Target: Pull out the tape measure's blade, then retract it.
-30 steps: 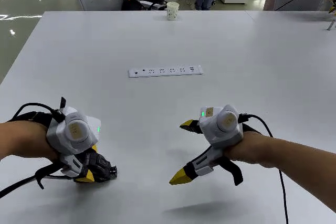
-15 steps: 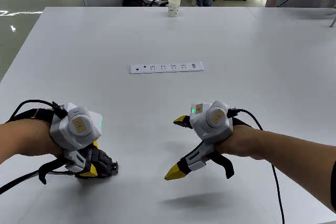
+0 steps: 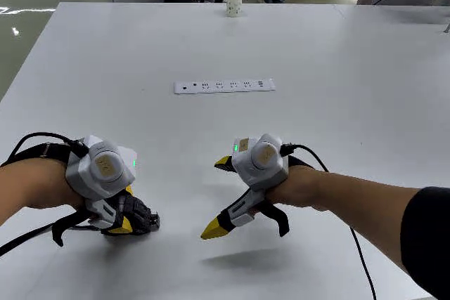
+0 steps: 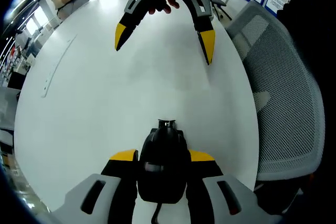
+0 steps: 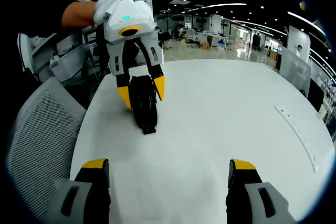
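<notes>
A black tape measure (image 4: 164, 161) rests on the white table (image 3: 232, 47), clamped between the yellow tips of my left gripper (image 4: 160, 156). In the head view that gripper (image 3: 130, 224) sits at the lower left, shut on the tape measure (image 3: 137, 216). The right gripper view shows the tape measure (image 5: 144, 102) upright on the table, its blade end pointing toward the camera, no blade drawn out. My right gripper (image 3: 219, 197) hovers open to the right of it, jaws wide apart and aimed at the case, with nothing between them (image 5: 168, 169).
A white power strip (image 3: 223, 86) lies mid-table. A paper cup (image 3: 234, 3) stands at the far edge. A mesh chair (image 4: 286, 103) is beside the table. People stand beyond the far edge.
My right gripper has moved left, toward the tape measure, still open. The left gripper has stayed put, holding the case. The head camera has tilted slightly.
</notes>
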A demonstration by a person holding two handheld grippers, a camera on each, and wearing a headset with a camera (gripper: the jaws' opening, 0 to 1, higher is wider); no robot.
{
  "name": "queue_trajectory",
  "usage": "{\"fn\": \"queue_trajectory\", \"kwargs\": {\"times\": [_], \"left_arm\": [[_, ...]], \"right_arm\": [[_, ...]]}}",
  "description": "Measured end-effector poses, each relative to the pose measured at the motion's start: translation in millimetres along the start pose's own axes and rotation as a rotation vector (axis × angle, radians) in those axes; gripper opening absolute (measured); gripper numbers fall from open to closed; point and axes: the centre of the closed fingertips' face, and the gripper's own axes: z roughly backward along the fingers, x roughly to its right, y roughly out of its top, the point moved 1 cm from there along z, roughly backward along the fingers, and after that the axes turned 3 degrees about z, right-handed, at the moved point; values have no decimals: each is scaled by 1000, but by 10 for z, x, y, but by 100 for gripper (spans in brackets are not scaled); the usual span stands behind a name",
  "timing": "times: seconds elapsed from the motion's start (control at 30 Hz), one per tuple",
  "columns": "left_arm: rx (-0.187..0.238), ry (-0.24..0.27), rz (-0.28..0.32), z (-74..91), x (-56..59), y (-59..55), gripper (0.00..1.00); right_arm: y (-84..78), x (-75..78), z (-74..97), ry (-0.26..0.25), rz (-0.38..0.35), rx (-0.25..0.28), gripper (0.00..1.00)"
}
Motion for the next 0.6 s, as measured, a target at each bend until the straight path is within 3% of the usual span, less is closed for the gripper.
{"fn": "queue_trajectory", "kwargs": {"times": [0.1,0.4,0.6], "left_arm": [[6,-1,5,-1,-2,3,30],[19,1,16,-10,-3,0,30],[26,1,16,-15,-1,3,31]], "right_arm": [[50,-45,-78,22,42,-2,90],[125,-123,-260,40,50,-18,84],[197,-267,-441,68,60,-11,73]]}}
